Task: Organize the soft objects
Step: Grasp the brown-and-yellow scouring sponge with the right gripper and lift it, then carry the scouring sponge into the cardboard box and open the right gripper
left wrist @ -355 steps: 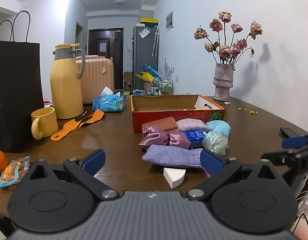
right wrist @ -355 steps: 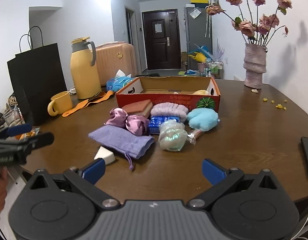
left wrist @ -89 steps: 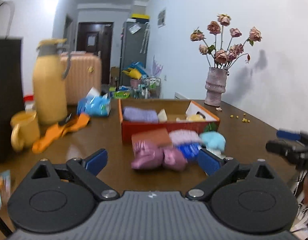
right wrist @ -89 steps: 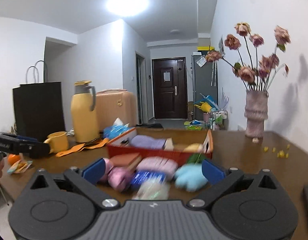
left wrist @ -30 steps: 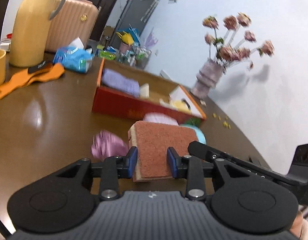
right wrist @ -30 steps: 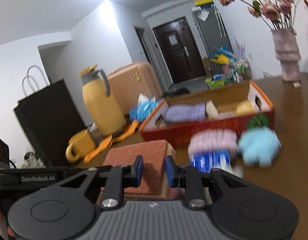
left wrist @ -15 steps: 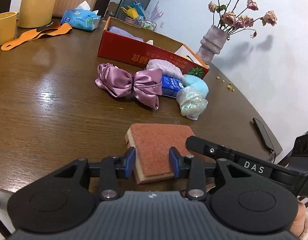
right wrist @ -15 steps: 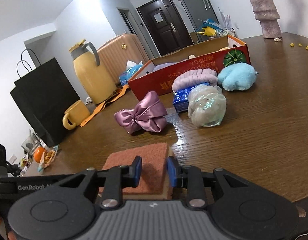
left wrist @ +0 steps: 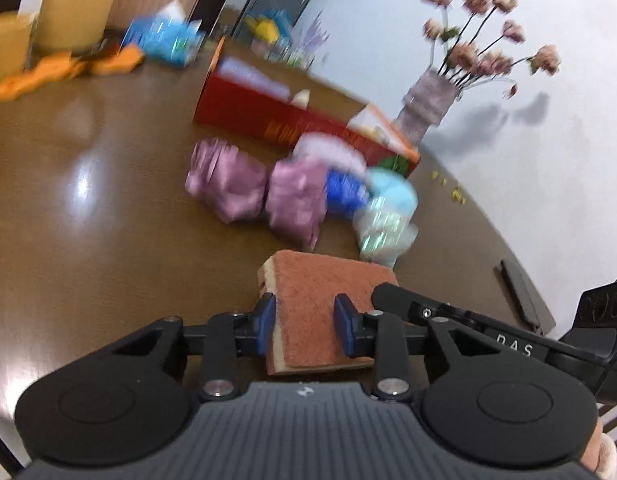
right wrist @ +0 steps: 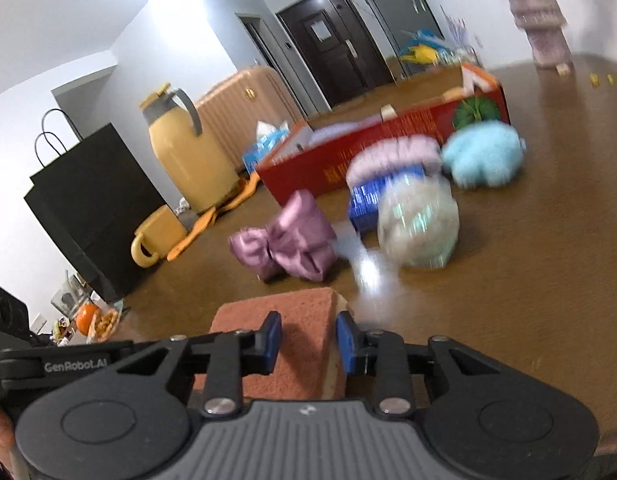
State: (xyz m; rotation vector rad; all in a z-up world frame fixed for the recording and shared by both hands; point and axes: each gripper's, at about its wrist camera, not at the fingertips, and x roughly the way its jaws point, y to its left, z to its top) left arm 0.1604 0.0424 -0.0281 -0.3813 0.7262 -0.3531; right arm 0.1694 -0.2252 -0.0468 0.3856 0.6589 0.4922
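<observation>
Sponge, rust-brown on top with a pale yellow layer beneath, sits pinched between both grippers at once, above the near part of the wooden table. The left gripper has its blue pads pressed against the sponge's two long sides, and the block juts forward past the fingertips. The right gripper pinches the same sponge from its own angle, its pads pressing on the sponge, which fills the gap between them. In the left view the right tool's black finger reaches across the sponge's right corner.

Farther back on the table lie a purple satin bow, an iridescent scrunchie, a blue packet, a pink knitted piece and a light blue plush, all blurred. Behind them stands the red cardboard box.
</observation>
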